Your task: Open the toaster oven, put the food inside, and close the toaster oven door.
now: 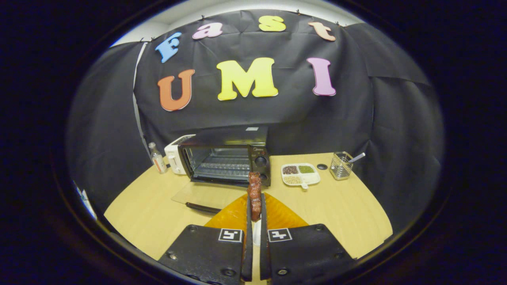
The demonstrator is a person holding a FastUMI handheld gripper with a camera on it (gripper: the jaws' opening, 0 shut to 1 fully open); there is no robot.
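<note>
Reddish-brown strip of cooked meat (254,194) stands upright, pinched between the nearly closed gripper (255,211) fingers, with the black toaster oven (225,160) straight ahead toward the wooden table's (336,206) back edge, glass door (206,196) dropped flat, cavity facing the gripper.

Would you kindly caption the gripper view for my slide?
Tongs shut on a piece of meat, just short of the open toaster oven with its door down.
</note>
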